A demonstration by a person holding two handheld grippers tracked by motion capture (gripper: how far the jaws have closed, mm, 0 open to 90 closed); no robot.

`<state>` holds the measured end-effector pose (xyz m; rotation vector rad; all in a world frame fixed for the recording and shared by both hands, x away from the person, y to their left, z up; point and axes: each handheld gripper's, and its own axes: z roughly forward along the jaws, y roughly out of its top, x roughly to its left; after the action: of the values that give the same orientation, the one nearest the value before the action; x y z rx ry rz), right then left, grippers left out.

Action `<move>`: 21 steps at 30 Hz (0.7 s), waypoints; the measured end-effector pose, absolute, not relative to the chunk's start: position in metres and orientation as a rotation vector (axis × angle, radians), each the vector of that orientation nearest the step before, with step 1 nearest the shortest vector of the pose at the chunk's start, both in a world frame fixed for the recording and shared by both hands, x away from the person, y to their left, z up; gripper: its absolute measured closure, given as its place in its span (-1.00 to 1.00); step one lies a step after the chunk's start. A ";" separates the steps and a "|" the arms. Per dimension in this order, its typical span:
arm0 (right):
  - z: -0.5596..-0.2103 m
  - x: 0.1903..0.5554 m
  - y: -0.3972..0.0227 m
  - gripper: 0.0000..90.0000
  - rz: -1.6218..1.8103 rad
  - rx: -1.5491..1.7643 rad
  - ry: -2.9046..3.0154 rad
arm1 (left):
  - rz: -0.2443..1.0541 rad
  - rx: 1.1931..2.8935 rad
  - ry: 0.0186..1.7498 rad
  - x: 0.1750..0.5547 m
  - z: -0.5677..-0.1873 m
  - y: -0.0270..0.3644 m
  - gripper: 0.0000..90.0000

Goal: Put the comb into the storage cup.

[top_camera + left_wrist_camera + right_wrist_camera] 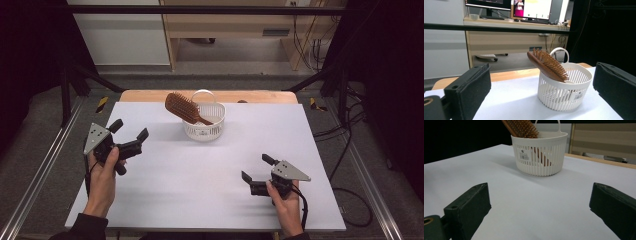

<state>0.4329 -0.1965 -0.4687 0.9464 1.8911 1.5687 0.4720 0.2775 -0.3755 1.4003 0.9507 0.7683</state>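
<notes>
A brown wooden hairbrush (183, 108) (549, 65) (522, 128) leans in a small white slatted basket (204, 131) (564, 96) (540, 155) at the table's far middle, handle down, bristled head sticking out over the rim to the left. My left gripper (129, 130) (541, 92) is held open at the table's left, jaws wide, aimed toward the basket with nothing between them. My right gripper (256, 168) (539, 212) is open near the front right, also empty, well short of the basket.
The white table top (210, 170) lies bare between the grippers and the basket. A wooden strip (150, 95) edges its far side. Beyond stand a desk with monitors (524, 7), cables on the floor (350, 125) and metal frame rails (35, 175).
</notes>
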 end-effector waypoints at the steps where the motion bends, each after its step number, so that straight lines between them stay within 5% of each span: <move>1: -0.469 0.433 -0.197 -0.91 1.569 0.947 1.891 | 0.769 1.400 0.953 0.471 -0.375 0.279 -0.96; 21: -0.468 0.433 -0.198 -0.91 1.561 0.948 1.892 | 0.827 1.442 0.945 0.436 -0.395 0.305 -0.96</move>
<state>0.4327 -0.1977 -0.4682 0.9476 1.8916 1.5609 0.4364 0.3049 -0.3950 1.4420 0.9450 0.8265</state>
